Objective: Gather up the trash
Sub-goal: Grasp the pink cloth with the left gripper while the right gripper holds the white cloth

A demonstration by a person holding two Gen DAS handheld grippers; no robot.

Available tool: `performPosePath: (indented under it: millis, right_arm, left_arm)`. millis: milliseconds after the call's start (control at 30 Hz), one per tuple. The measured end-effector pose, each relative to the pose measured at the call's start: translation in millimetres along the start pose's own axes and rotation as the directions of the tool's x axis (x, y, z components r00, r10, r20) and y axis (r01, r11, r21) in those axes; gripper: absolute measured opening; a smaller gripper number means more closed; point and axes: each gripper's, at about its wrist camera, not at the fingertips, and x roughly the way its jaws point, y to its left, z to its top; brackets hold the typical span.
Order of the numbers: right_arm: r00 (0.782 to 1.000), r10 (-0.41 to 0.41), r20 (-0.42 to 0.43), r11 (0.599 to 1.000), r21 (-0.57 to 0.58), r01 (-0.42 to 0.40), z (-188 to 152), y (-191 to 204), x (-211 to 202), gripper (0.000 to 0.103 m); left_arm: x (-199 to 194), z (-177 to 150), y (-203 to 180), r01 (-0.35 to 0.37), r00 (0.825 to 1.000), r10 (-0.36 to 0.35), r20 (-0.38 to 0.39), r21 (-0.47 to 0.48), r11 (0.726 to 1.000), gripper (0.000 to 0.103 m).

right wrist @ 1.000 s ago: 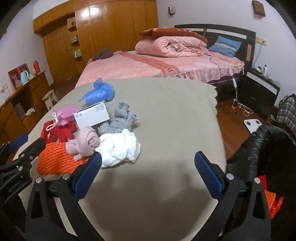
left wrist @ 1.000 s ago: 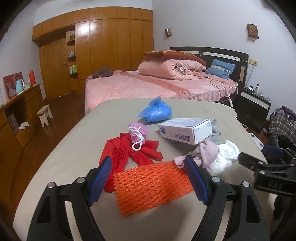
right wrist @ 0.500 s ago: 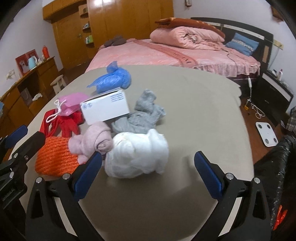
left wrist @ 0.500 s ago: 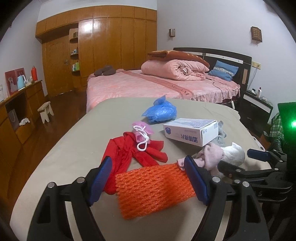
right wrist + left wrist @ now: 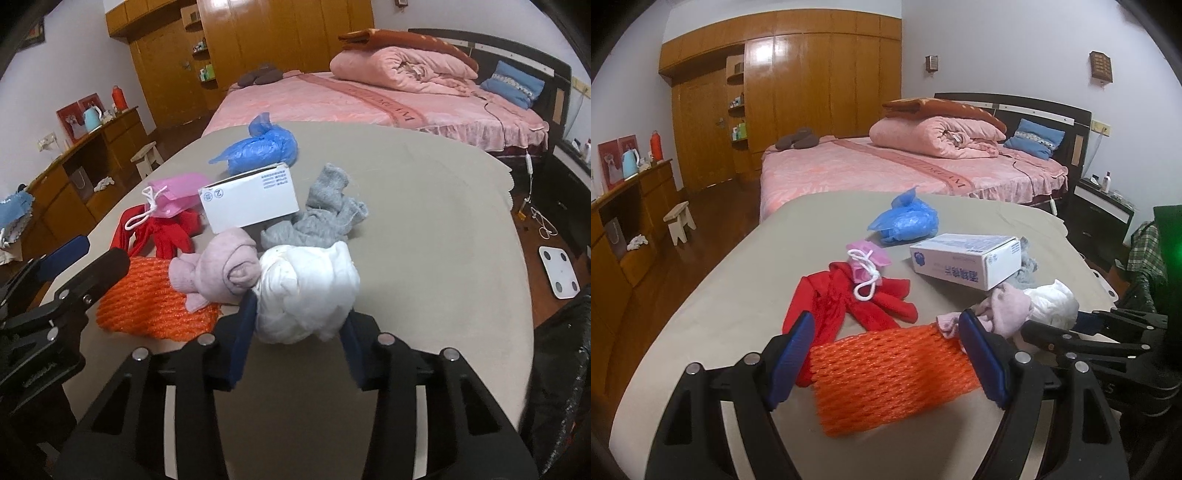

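- Trash lies in a loose cluster on the tan table (image 5: 424, 206): white wad (image 5: 306, 291), orange net (image 5: 890, 373), pink cloth roll (image 5: 221, 266), grey cloth (image 5: 325, 218), white box (image 5: 251, 199), blue bag (image 5: 262, 147), red glove (image 5: 846, 302).
- Right gripper (image 5: 299, 332) has narrowed onto the white wad, a blue pad pressing each side.
- Left gripper (image 5: 886, 354) is spread wide, straddling the orange net, pads beside its ends.
- Black bag (image 5: 561, 369) sits at the right edge.

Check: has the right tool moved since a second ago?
Yes. The right tool advanced toward the white box and narrowed around the white wad.
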Motion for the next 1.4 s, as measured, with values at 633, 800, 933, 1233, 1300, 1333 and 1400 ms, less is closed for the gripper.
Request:
performPosePath:
  millis: [633,800,933,1233,1300,1333,1400]
  right_arm:
    - [0.992,-0.122,0.033,0.984,0.132,0.116,-15,-61,-34,0.042]
    - [0.993,-0.117,0.033,0.983,0.143,0.112,-16,-66,-33,0.042]
    - [0.992,-0.119,0.036,0.983,0.143,0.113,-17,-67,-33,0.043]
    - [0.993,-0.118,0.020,0.983,0.147,0.114,-24,-63,-26,0.044]
    - [0.993,-0.120,0.020,0.983,0.145,0.116,-24,-63,-25,0.044]
    - [0.993,-0.120,0.020,0.982,0.146,0.116,-24,-62,-25,0.044]
    - [0.992,-0.121,0.019,0.982,0.149,0.117,-24,-62,-24,0.044]
  left_arm:
    - [20,3,-67,0.147,0.989,-0.144,-0.046,0.077,0.986,0.078]
    - [31,5,-77,0.157,0.985,-0.150,-0.083,0.090,0.983,0.066]
    - [40,1,-83,0.166,0.980,-0.150,-0.133,0.117,0.979,0.050]
    - [35,-2,-84,0.166,0.981,-0.152,-0.119,0.124,0.978,0.027]
    - [34,-1,-81,0.171,0.981,-0.157,-0.114,0.119,0.978,0.023]
    - [33,-1,-80,0.171,0.981,-0.159,-0.109,0.113,0.979,0.022]
    - [34,0,-79,0.173,0.981,-0.161,-0.108,0.110,0.979,0.020]
